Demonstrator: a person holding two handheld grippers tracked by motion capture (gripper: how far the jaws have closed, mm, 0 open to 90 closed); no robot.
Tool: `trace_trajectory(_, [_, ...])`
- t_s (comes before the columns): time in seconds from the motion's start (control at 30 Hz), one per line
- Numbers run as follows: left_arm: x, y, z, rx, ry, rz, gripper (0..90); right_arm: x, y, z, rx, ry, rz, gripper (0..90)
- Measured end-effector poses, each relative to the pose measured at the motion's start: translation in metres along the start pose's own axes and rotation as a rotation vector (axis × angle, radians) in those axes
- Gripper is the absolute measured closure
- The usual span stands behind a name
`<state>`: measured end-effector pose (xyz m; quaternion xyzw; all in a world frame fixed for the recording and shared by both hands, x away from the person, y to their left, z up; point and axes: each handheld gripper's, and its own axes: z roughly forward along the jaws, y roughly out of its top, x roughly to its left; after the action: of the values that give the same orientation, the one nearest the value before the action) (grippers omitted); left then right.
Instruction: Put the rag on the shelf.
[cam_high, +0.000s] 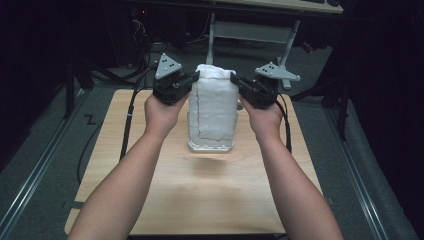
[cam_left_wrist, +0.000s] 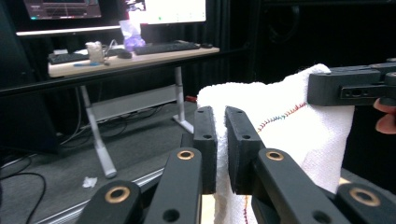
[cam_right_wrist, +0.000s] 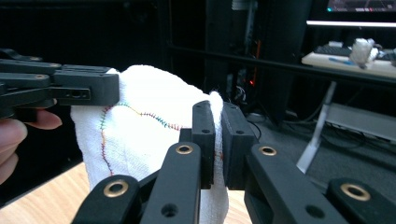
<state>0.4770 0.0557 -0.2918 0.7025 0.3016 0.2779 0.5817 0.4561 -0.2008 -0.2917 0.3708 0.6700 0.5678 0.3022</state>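
While both grippers pinched top corners, white towel (cam_high: 212, 107) hung between fingers, lower edge near bench (cam_high: 210, 195). Left gripper (cam_left_wrist: 220, 147), right gripper (cam_right_wrist: 218, 142): fingers clamped narrow on cloth. Step: lift-and-spread; next likely needs even lowering.

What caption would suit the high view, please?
Both grippers, left and right, hold a white towel up by its top corners above the wooden table.
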Motion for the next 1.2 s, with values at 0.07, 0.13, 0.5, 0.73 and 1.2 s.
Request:
trace_trajectory(0.07, [0.003, -0.002, 0.006, 0.005, 0.003, -0.002, 83.5, -0.005, -0.001, 0.006, 0.009, -0.005, 0.009, 86.0])
trace_trajectory(0.13, [0.007, -0.004, 0.012, 0.012, 0.002, -0.011, 83.4, -0.01, -0.001, 0.011, 0.014, 0.001, 0.026, 85.9])
trace_trajectory(0.5, [0.021, -0.003, 0.035, 0.025, 0.022, -0.01, 83.2, -0.027, -0.001, 0.031, 0.023, 0.019, 0.07, 85.8])
trace_trajectory(0.73, [0.031, -0.014, 0.051, 0.062, 0.028, -0.031, 82.8, -0.037, -0.008, 0.045, 0.05, 0.018, 0.071, 85.7])
trace_trajectory(1.2, [0.047, -0.057, 0.078, 0.236, 0.033, -0.092, 80.5, -0.049, -0.046, 0.084, 0.199, 0.006, 0.063, 84.8])
